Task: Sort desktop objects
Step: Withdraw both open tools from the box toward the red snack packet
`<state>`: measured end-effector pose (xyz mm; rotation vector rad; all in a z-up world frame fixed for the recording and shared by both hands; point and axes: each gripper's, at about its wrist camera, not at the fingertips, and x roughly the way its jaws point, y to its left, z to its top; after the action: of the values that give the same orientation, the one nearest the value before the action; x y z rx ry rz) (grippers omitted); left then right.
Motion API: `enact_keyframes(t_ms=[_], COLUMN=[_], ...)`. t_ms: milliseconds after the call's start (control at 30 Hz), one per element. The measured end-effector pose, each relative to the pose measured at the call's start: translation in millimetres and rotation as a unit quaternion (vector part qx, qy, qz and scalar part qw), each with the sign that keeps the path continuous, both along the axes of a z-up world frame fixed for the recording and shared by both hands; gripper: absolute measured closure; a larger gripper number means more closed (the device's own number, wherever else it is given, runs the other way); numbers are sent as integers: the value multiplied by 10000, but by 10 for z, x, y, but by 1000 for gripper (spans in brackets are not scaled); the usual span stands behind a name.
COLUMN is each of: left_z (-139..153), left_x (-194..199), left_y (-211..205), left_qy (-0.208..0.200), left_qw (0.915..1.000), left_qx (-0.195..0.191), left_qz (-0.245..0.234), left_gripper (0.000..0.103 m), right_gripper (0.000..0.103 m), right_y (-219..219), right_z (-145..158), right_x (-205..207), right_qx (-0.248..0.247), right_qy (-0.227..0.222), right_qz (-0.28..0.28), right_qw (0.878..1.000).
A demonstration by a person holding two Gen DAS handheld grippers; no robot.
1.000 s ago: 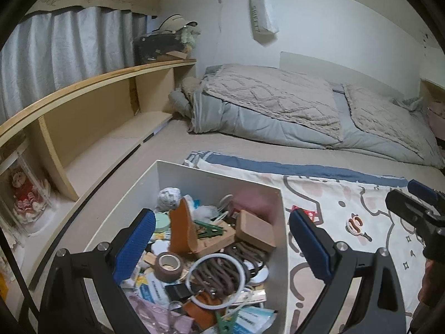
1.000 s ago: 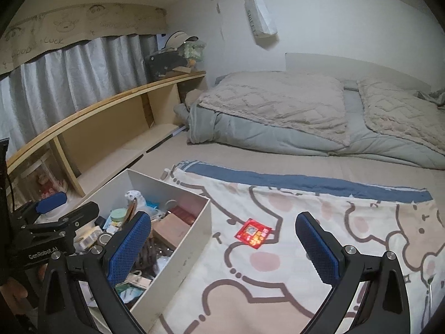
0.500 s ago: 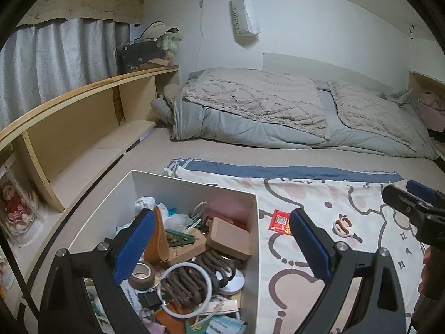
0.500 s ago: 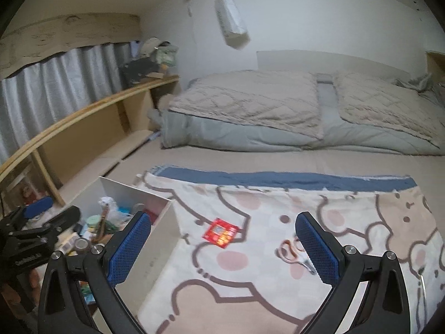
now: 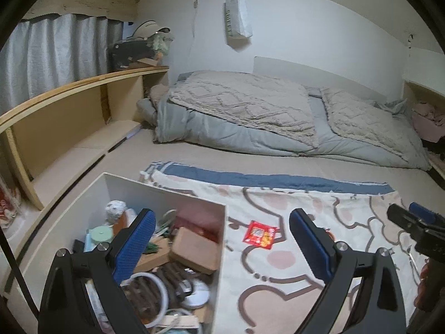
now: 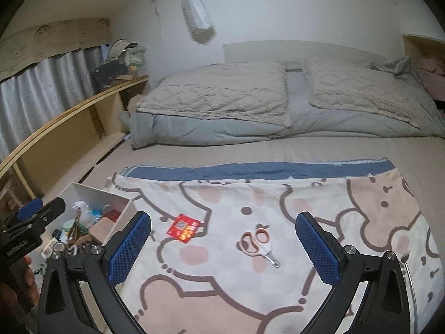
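A white box (image 5: pixel 167 194) (image 6: pixel 122 208) crammed with several small items stands at the left edge of a cartoon-print blanket (image 6: pixel 278 208) (image 5: pixel 292 222). A red packet (image 5: pixel 260 234) (image 6: pixel 183 228) lies flat on the blanket just right of the box. Pink-handled scissors (image 6: pixel 257 243) lie further right. My left gripper (image 5: pixel 222 239) is open above the box's right wall, nothing between its fingers. My right gripper (image 6: pixel 222 239) is open over the blanket, with the scissors in front of it between the fingers' lines. In the box I see a brown block (image 5: pixel 194 250) and a white ring (image 5: pixel 150 292).
Folded grey and beige quilts (image 5: pixel 278 117) (image 6: pixel 278 103) lie across the back of the bed. A wooden shelf unit (image 5: pixel 69 117) (image 6: pixel 69 128) runs along the left wall under a curtain. A white bag (image 5: pixel 237 19) hangs on the wall. A hand (image 6: pixel 27 281) holds the left gripper.
Both views have swung to the right: the box has slid toward the left edges and the scissors have come into the right wrist view. Both grippers stayed open.
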<state>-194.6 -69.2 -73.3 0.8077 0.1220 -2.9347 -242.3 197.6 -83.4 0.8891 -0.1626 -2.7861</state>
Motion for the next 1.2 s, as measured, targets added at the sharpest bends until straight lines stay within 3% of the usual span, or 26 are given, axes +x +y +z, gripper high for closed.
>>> enact_keyframes(t_ms=[733, 867, 1200], left_z=[-314, -396, -860], left_x=[-486, -618, -940], left_y=[538, 616, 793], left_qy=[-199, -221, -612], left_qw=[9990, 9990, 9960], left_qx=[-80, 24, 229], left_qz=[-391, -396, -608], left_gripper=[5, 1, 0], right_gripper=[0, 0, 0], right_y=[331, 339, 376], right_z=[-325, -412, -753], right_x=[-399, -461, -680], right_qx=[153, 211, 304], right_qy=[-395, -484, -798], right_qz=[-242, -284, -434], right_qw=[9988, 9982, 9954])
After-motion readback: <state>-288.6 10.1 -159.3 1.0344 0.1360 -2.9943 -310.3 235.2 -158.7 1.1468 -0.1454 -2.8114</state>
